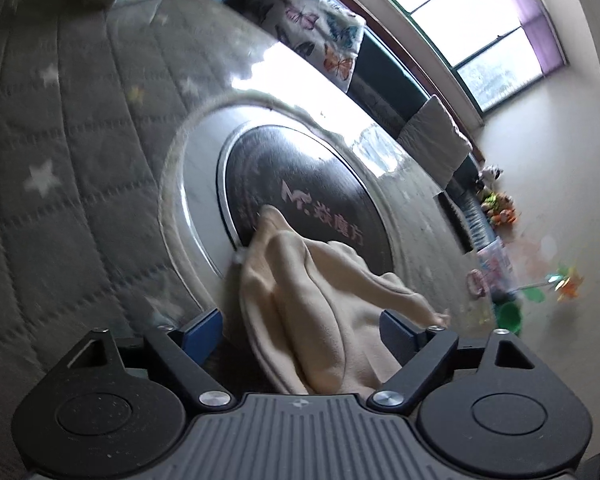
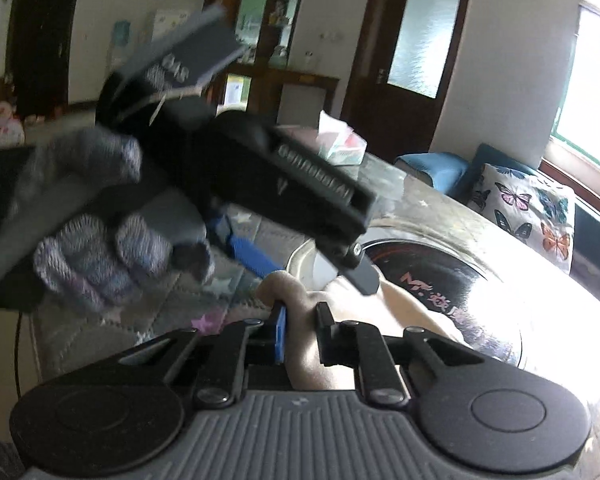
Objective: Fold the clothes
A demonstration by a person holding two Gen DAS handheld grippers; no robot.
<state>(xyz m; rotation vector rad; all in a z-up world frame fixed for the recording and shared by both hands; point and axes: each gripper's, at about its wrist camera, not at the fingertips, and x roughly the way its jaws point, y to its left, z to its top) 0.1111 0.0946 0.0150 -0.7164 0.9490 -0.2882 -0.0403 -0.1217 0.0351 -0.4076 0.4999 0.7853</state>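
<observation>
A cream-coloured garment (image 1: 316, 308) lies bunched on the surface (image 1: 80, 168), which is covered in a grey quilted cloth with stars, and part of it spills over the dark round disc (image 1: 300, 184) set in a silvery ring at the middle. It is still a loose heap with ridges running toward twelve o'clock in the left wrist view, so the folding looks barely begun; the likely reason both tools are gathered at this one end is to catch an edge or corner and draw the fabric out flat. The left tongs (image 1: 302, 330) stand wide apart, one blue-faced finger at about nine o'clock of the heap and the dark one at three o'clock, straddling the fabric; the cloth sits between them but the pads do not appear to press on it. In the right wrist view that same tool hangs tilted over the garment, carried by a hand in a speckled knit glove (image 2: 100, 256) at nine o'clock, its fingers blurred. The right tongs (image 2: 300, 336) are drawn nearly together and clamped on a rolled fold of the garment (image 2: 288, 284), which bulges up between the blue pad and the black one. A butterfly-print cushion (image 2: 528, 212) sits off at two o'clock, well apart from the work
</observation>
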